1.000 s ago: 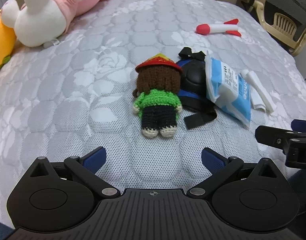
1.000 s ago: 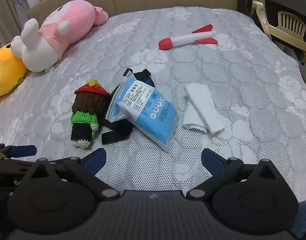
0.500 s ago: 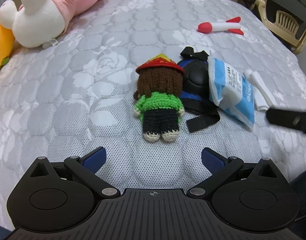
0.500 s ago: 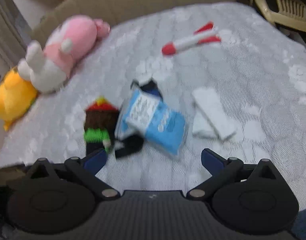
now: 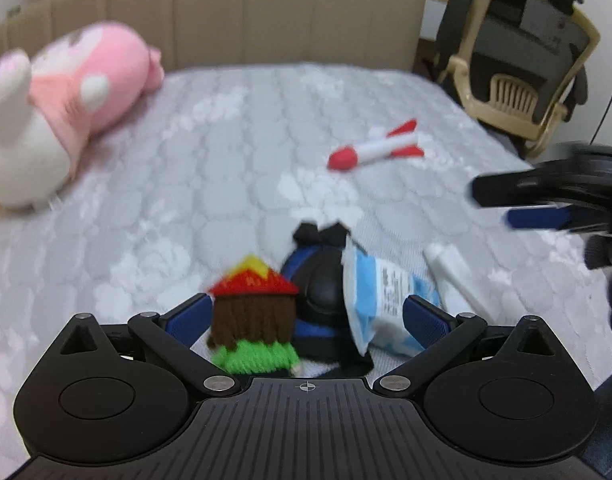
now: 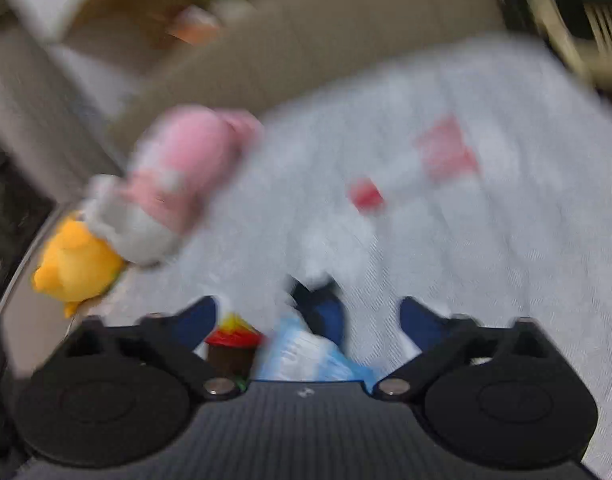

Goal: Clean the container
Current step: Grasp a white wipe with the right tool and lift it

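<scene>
Left gripper (image 5: 306, 320), jaws apart and empty, hangs nearest over the doll (image 5: 253, 320) and wipes pack (image 5: 382, 300) just ahead, while right gripper (image 6: 308, 320) closes on nothing

doll (image 5: 252, 316): red hat, green top | plush (image 5: 66, 120): pink, perhaps white

Both cameras now sit closer over the crocheted doll (image 5: 253, 320); the right gripper (image 6: 308, 316) hangs higher, its jaws closing on nothing
</scene>
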A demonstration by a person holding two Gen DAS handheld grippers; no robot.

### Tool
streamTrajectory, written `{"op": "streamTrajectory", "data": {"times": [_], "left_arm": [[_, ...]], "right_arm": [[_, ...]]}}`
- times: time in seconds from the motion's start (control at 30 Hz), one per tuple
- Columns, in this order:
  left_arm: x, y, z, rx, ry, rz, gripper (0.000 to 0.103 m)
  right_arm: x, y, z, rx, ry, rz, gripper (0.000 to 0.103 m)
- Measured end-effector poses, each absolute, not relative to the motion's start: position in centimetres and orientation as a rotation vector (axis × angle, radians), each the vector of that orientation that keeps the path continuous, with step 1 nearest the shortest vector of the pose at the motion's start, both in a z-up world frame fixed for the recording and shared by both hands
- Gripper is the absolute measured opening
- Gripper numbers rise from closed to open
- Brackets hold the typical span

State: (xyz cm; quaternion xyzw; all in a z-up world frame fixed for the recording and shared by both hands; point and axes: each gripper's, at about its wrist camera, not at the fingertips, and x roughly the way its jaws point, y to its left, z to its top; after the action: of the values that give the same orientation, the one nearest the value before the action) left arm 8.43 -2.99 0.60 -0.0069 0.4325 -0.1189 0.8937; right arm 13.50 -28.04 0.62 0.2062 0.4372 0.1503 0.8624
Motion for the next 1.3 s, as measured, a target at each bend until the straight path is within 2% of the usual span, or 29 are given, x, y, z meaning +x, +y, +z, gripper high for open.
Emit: {"op": "streamTrajectory", "data": {"times": [0.03,0.07,0.1,0.17,0.2,0.23,0.3,0.37,0.4,0.43,0.53,0.83,0.97,1.07,1.17,1.2,1.23,1.3], "left_arm": [[8.4,-2.9,-0.4,-0.030,0.930,-0.276,0.103],[8.5,-2.9,-1.5,-0.040,0.973,-0.312,0.103],[8.4,-2.9,-2.5,-0.046,1.009,-0.335,0.103],[8.6,-3.1,-4.1,-0.063,1.065,-0.368,0.103],[8.7,-3.3,-4.7,-0.070,1.084,-0.379,0.103],[8.8,-3.5,-5.0,-0.072,1.086,-0.388,0.103],[8.9,-3.8,-4.9,-0.075,1.065,-0.409,0.103],[8.9,-3.9,-4.9,-0.084,1.048,-0.427,0.103],[9.1,-4.0,-5.0,-0.086,1.050,-0.428,0.103],[9.1,-4.0,-5.0,-0.087,1.054,-0.426,0.103],[8.9,-4.3,-5.1,-0.069,1.056,-0.428,0.103],[8.7,-4.5,-5.9,-0.067,1.080,-0.462,0.103],[9.5,-4.2,-7.9,-0.154,1.188,-0.488,0.103],[9.6,-3.5,-8.0,-0.203,1.195,-0.476,0.103],[9.4,-2.7,-6.8,-0.227,1.145,-0.441,0.103],[9.3,-2.4,-6.4,-0.215,1.120,-0.430,0.103],[9.2,-2.3,-5.9,-0.190,1.093,-0.419,0.103],[8.9,-2.7,-5.1,-0.104,1.047,-0.403,0.103]], "right_arm": [[14.6,-28.4,-0.5,0.417,0.956,0.266,0.048],[15.4,-28.6,-1.5,0.388,0.985,0.207,0.044],[15.7,-28.3,-2.4,0.344,1.011,0.160,0.048],[16.1,-27.4,-4.1,0.252,1.078,0.112,0.048],[16.2,-26.9,-4.8,0.215,1.107,0.102,0.052],[16.2,-26.3,-5.2,0.186,1.132,0.108,0.061],[16.4,-25.2,-6.3,0.128,1.182,0.103,0.066],[17.0,-24.4,-7.9,0.074,1.244,0.105,0.083],[17.5,-24.0,-8.8,0.039,1.279,0.108,0.098],[17.8,-23.6,-9.5,0.004,1.298,0.111,0.103],[18.7,-22.8,-10.1,-0.050,1.289,0.102,0.103],[18.2,-22.7,-10.2,0.021,1.219,0.031,0.103],[18.2,-22.5,-10.1,-0.015,1.213,0.050,0.103],[18.3,-22.5,-9.4,-0.021,1.209,0.056,0.103],[17.7,-22.4,-7.7,-0.047,1.135,0.059,0.082],[17.7,-22.6,-7.1,-0.038,1.112,0.055,0.070],[17.8,-22.9,-6.7,-0.010,1.107,0.057,0.063],[18.2,-23.9,-7.0,0.058,1.128,0.068,0.064]]}}
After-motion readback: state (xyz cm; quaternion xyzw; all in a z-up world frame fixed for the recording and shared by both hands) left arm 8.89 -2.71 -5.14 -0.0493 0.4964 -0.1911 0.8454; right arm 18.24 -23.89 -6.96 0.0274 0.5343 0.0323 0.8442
